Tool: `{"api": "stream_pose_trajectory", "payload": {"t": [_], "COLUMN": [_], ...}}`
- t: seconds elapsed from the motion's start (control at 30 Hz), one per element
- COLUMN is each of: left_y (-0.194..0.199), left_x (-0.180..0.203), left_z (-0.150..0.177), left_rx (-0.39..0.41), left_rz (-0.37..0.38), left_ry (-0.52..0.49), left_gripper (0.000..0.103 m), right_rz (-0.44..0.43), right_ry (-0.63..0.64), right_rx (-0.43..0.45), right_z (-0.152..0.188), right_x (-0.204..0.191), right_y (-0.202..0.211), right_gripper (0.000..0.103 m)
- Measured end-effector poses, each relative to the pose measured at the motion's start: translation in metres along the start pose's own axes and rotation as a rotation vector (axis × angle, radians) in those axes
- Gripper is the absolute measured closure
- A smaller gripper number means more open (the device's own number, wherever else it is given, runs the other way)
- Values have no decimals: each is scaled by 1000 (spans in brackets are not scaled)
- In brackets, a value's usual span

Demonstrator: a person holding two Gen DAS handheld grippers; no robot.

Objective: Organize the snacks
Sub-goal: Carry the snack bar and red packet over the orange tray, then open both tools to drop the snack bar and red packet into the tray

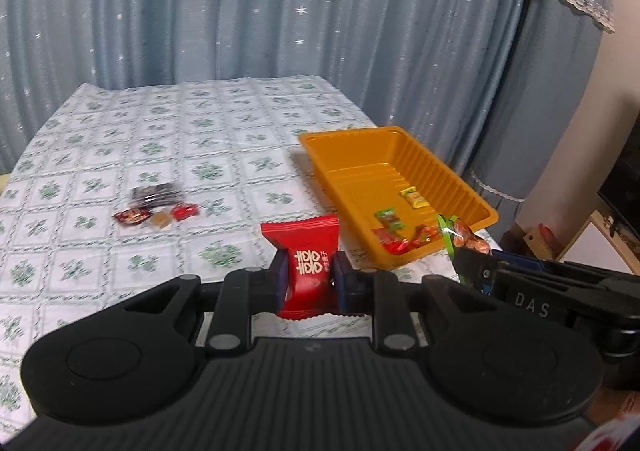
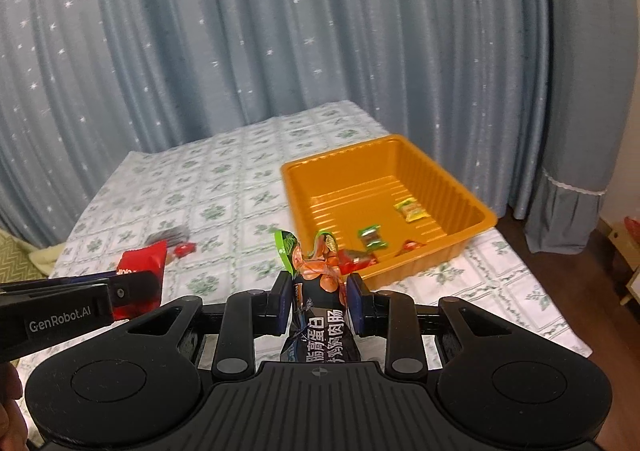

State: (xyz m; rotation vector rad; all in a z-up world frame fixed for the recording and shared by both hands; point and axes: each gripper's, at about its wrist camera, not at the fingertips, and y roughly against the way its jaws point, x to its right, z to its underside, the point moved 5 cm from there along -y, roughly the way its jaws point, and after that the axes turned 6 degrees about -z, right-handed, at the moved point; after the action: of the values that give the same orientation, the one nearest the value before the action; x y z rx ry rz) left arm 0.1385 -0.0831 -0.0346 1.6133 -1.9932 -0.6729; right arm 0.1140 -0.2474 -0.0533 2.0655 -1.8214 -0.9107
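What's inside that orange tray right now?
In the orange tray lie a yellow candy, a green candy and some red-wrapped ones near its front wall. The snack packet held by the right gripper covers part of that front corner.

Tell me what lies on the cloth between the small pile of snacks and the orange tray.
Nothing: in the left wrist view the tablecloth is bare between the pile of snacks and the orange tray.
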Motion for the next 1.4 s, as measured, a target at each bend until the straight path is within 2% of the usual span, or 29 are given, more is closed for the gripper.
{"api": "stream_pose_trajectory", "payload": {"t": [0.43,0.93,1.4], "left_y": [-45,-133,-176], "left_x": [46,73,86], "left_z": [-25,-61,-67], "left_rx": [-18,-59,-86], "left_rz": [72,117,136], "left_ry": [-47,-81,-103], "left_gripper": [82,82,82], "right_rz": [61,91,92], "right_ry": [-62,-67,-82], "right_rx": [13,17,-23], "right_z": [-23,-69,-67], "right_x": [53,96,113], "right_y": [-13,-68,-105], "right_gripper": [73,73,73]}}
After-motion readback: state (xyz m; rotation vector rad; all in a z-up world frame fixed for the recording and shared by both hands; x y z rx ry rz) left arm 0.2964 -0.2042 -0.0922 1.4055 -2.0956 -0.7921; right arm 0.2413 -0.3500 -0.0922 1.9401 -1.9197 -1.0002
